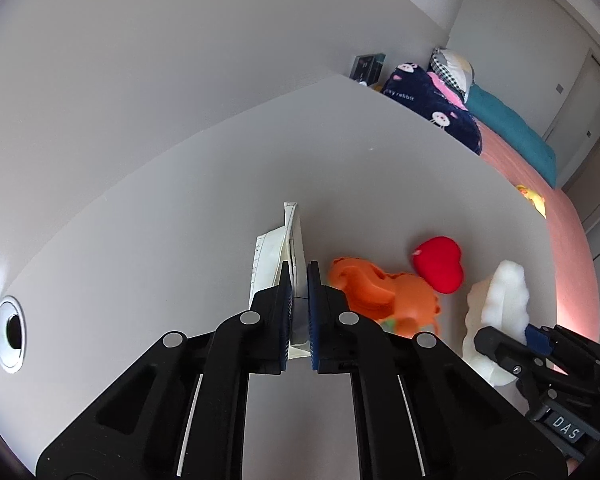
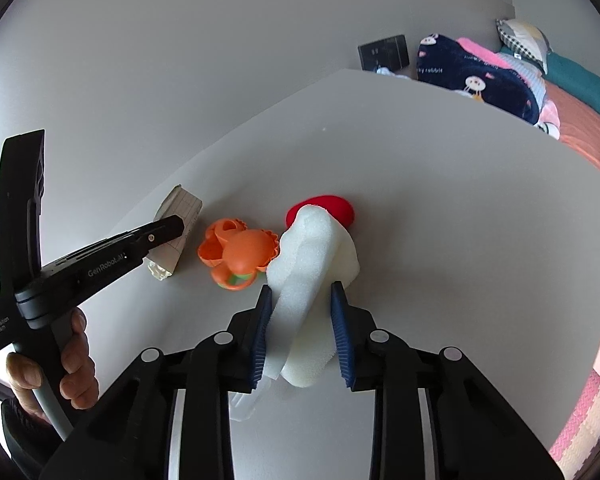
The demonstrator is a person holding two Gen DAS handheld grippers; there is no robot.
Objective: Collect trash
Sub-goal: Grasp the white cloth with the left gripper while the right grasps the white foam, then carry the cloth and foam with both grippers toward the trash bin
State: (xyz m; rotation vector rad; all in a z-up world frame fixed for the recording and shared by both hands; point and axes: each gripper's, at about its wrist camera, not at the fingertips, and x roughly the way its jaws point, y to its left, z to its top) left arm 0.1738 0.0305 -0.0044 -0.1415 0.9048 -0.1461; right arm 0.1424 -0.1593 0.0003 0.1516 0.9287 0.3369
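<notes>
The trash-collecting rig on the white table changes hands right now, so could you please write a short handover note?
Left gripper: fingers shut on the folded white paper packet, low over the white table.
Right gripper: fingers pressing the white foam piece.
The orange plastic toy and red heart-shaped cushion lie on the table between them.
Done: both pieces of trash gripped.
Left: carry them to a bin; none is in view.
</notes>
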